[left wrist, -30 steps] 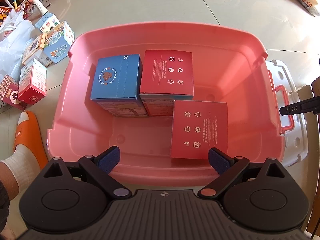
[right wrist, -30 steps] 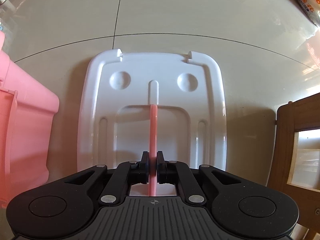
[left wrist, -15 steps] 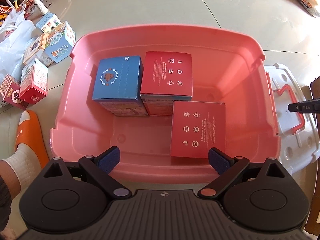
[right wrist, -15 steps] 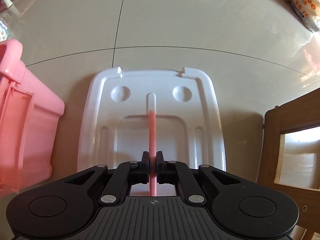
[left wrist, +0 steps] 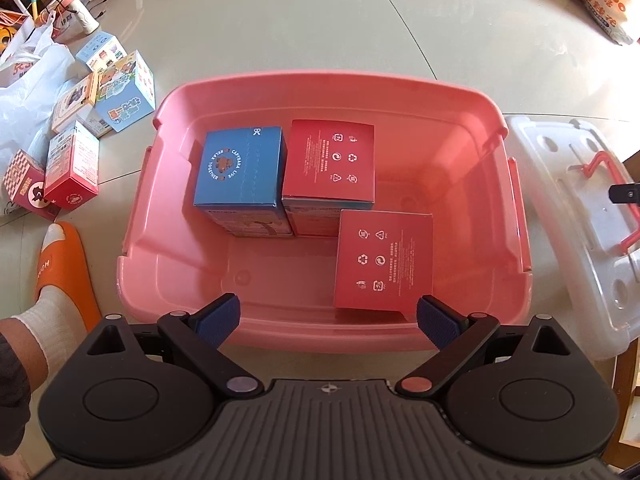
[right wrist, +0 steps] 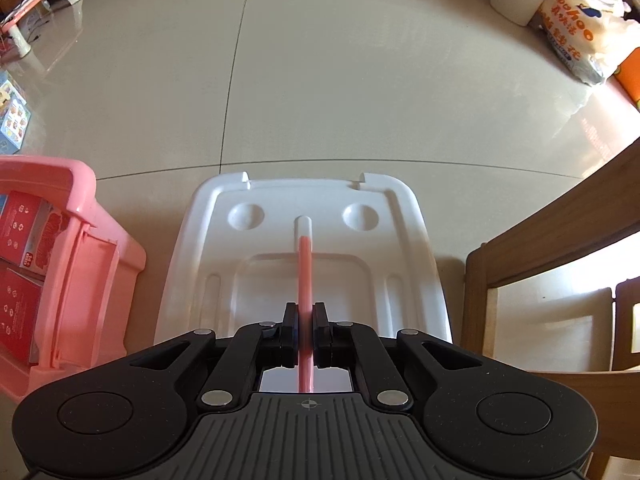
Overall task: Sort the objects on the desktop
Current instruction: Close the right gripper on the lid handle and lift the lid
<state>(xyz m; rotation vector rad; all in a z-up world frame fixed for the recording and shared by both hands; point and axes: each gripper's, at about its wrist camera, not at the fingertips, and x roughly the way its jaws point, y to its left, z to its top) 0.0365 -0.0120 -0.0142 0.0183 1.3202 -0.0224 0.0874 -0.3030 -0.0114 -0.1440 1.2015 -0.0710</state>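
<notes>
A pink storage bin (left wrist: 516, 216) stands on the floor and holds a blue box (left wrist: 240, 172) and two red boxes (left wrist: 332, 160) (left wrist: 384, 260). My left gripper (left wrist: 328, 316) is open and empty above the bin's near rim. My right gripper (right wrist: 306, 334) is shut on the pink handle (right wrist: 304, 268) of the white lid (right wrist: 412, 248) and holds the lid off the floor, to the right of the bin (right wrist: 80, 240). The lid (left wrist: 580, 232) and its handle (left wrist: 612, 196) also show at the right edge of the left wrist view.
Several small boxes (left wrist: 72, 160) and a white plastic bag (left wrist: 24, 92) lie on the floor left of the bin. A foot in an orange slipper (left wrist: 60, 268) is at the near left. A wooden frame (right wrist: 552, 272) stands to the right. Bags (right wrist: 576, 24) lie far right.
The right gripper has lifted the lid higher off the floor, so more of the floor and the bin's inside show. The left gripper has risen and pulled back from the bin.
</notes>
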